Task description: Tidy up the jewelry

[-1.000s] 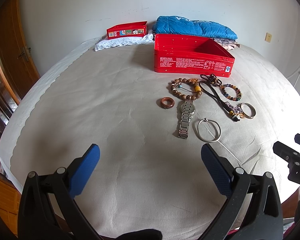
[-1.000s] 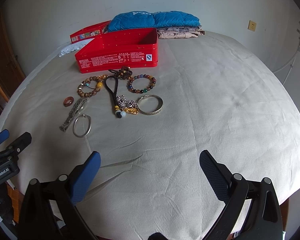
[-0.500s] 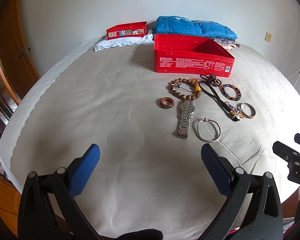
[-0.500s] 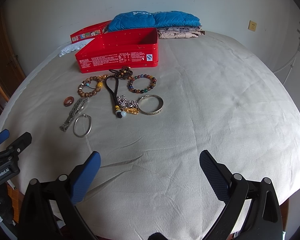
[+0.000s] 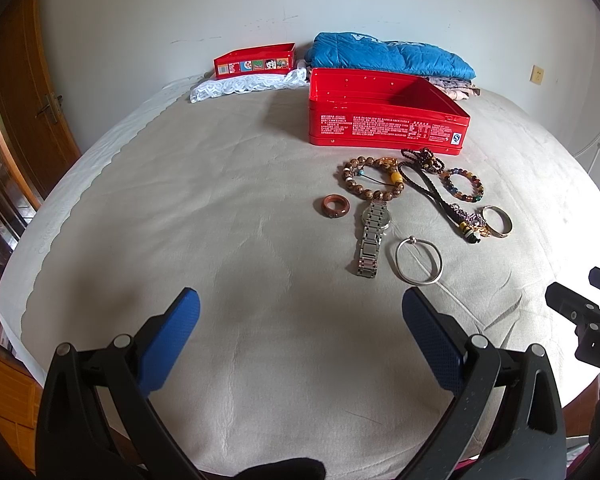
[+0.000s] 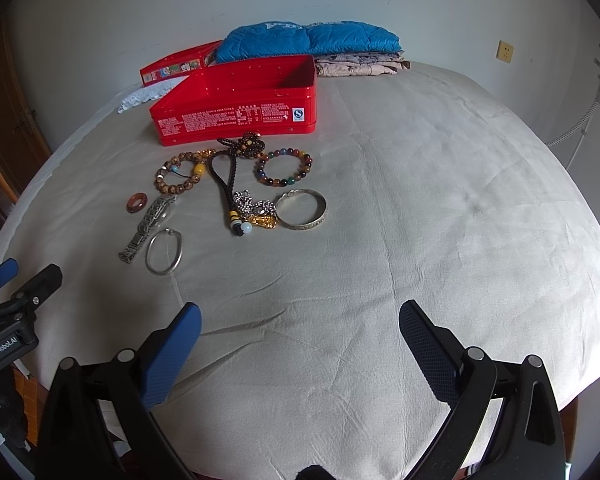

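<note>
Left tongs [image 5: 300, 318] released, holding nothing, low over the bed [image 5: 220, 208]. Right tongs [image 6: 299, 328] likewise spread wide and bare. Small red lid [image 5: 255, 61] far back left on white lace cloth [image 5: 244, 85]. Open red tin [image 5: 384, 114] looks vacant inside. Just in front on the sheet: brown ring [image 5: 335, 207], wood bead bracelet [image 5: 374, 182], watch [image 5: 371, 236], thin silver bangle [image 5: 419, 261], dark cord necklace [image 5: 432, 184], colored bead bracelet [image 5: 462, 186], wide bangle [image 5: 498, 221]. Blue folded quilt [image 5: 388, 56] behind tin, by white wall.

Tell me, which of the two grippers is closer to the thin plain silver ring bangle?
Left. The left gripper sits just short of the thin silver ring bangle; the right gripper has it farther off, ahead to its left.
</note>
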Motion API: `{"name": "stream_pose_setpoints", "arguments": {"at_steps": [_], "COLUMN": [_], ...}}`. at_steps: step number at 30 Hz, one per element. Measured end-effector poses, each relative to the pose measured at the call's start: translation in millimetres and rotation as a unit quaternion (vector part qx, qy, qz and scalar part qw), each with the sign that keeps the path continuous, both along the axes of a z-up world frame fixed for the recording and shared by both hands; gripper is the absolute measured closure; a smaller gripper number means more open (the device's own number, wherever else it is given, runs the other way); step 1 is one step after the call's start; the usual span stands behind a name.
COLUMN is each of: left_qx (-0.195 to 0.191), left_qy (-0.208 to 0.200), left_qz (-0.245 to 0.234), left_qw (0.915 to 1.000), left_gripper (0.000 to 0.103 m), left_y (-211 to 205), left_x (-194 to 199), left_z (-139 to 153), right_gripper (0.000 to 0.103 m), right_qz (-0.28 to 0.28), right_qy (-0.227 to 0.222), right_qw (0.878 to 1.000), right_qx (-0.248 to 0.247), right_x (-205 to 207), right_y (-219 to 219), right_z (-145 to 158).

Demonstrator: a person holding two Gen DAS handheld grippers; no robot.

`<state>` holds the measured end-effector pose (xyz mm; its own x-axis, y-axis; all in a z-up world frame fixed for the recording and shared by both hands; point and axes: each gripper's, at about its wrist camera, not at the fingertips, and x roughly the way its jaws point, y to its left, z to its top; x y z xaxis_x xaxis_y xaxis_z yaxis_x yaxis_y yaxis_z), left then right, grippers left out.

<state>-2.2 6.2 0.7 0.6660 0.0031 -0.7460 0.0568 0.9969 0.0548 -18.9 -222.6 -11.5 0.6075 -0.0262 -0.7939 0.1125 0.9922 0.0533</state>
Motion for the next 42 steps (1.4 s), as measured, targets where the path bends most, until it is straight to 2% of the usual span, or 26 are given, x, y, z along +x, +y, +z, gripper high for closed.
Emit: {"name": "stream_pose_setpoints", "arguments": {"at_steps": [9, 15, 19, 24, 28, 30, 32, 33, 37, 42], "left_qx": [-0.008, -0.02, -0.034, -0.019, -0.027, -0.033, -0.046, -0.053, -0.047, -0.032], "left_qy": [0.0, -0.01, -0.001, 0.028, 0.056, 0.081, 0.107, 0.126, 0.145, 0.167], "left_qz": [-0.004, -0.006, -0.023, -0.022, -0.024, -0.024, -0.027, -0.032, -0.043, -0.048], "left_qw": [1.0, 0.9997, 0.9992, 0.9992, 0.9978, 0.9959, 0.9928, 0.9901, 0.9873, 0.9843], "left_gripper": [0.003, 0.003, 0.003, 0.003, 0.003, 0.006, 0.022, 0.026, 0.028, 0.028], "left_y": [0.5, 4.0, 5.4, 10.0, 14.0, 14.6, 13.8, 11.2, -0.1, -11.6], "left_x": [0.0, 4.5, 16.1, 51.2, 84.7, 105.8, 118.6, 128.4, 148.1, 166.2], "left_z": [0.8, 4.0, 0.9, -0.4, -6.3, -14.2, -20.1, -24.3, -32.3, -44.5], "right_gripper": [0.004, 0.004, 0.004, 0.004, 0.006, 0.013, 0.02, 0.02, 0.029, 0.03], "right_qz": [0.003, 0.02, 0.035, 0.029, 0.039, 0.044, 0.051, 0.054, 0.052, 0.054], "right_qy": [-0.004, -0.002, 0.011, 0.013, 0.022, 0.036, 0.047, 0.053, 0.065, 0.088], "right_qw": [1.0, 1.0, 0.999, 0.998, 0.996, 0.995, 0.993, 0.991, 0.991, 0.99], "right_qx": [0.004, 0.012, 0.027, 0.051, 0.074, 0.082, 0.097, 0.107, 0.108, 0.1], "right_x": [-4.2, 9.9, 24.6, 51.8, 74.9, 90.0, 102.9, 110.8, 137.5, 166.8], "right_y": [-0.5, -0.5, -8.3, -26.2, -34.5, -37.2, -40.2, -41.9, -47.5, -48.4], "right_z": [1.8, -2.7, -6.4, -3.4, -2.9, -5.6, -8.4, -10.0, -13.4, -22.9]}}
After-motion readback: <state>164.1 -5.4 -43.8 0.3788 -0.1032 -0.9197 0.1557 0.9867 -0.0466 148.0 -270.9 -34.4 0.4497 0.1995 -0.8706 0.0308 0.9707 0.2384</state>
